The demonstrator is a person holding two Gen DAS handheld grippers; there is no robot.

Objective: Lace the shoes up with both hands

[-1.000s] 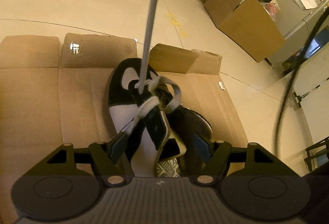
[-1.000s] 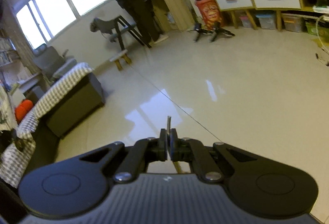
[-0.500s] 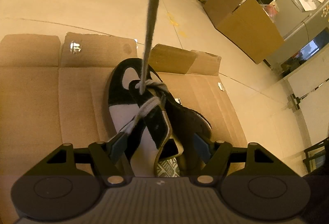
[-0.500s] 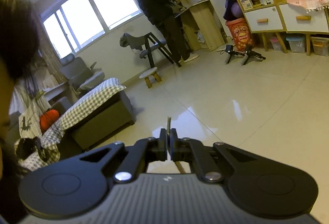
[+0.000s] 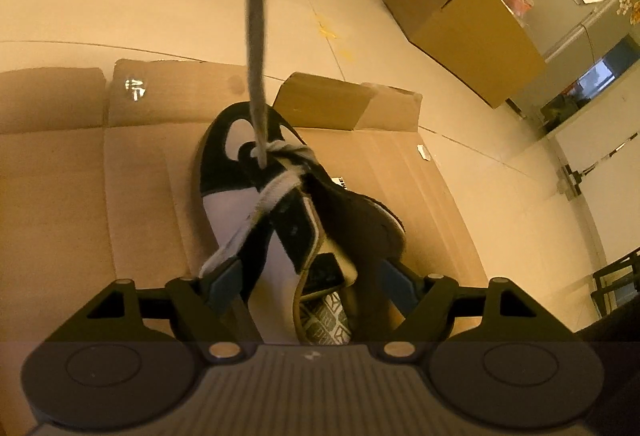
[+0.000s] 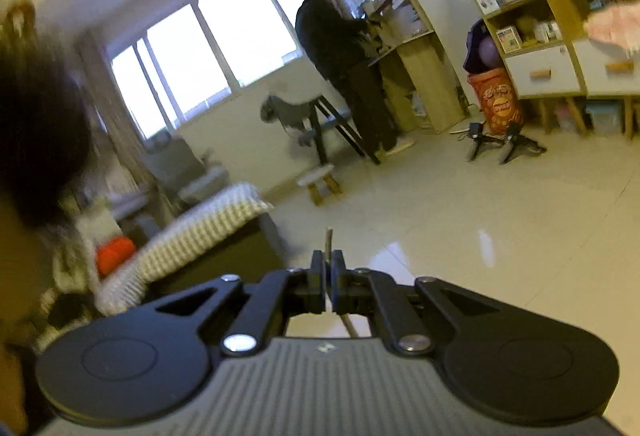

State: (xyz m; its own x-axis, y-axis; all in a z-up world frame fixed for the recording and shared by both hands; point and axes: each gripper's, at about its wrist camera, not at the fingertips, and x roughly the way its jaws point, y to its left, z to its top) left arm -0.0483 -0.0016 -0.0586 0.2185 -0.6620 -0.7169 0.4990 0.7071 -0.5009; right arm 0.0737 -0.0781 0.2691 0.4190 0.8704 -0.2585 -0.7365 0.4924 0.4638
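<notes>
The black-and-white suede low-top shoe (image 5: 256,204) lies on flattened brown corrugated cardboard (image 5: 80,176), toe toward twelve o'clock in the left wrist view, straddled by the left gripper (image 5: 308,278), whose jaws are opening with its heel end between them; whether the blue pads press it I cannot tell. The flat, woven grey lace (image 5: 256,36) runs taut from the lower eyelets toward twelve o'clock. The right gripper (image 6: 328,286) is clenched on that lace's tip (a stiff, narrow aglet pokes above the pads). The risk: with the left releasing, a hard pull could lift or drag the light shoe, or the slick tip could slip free.
</notes>
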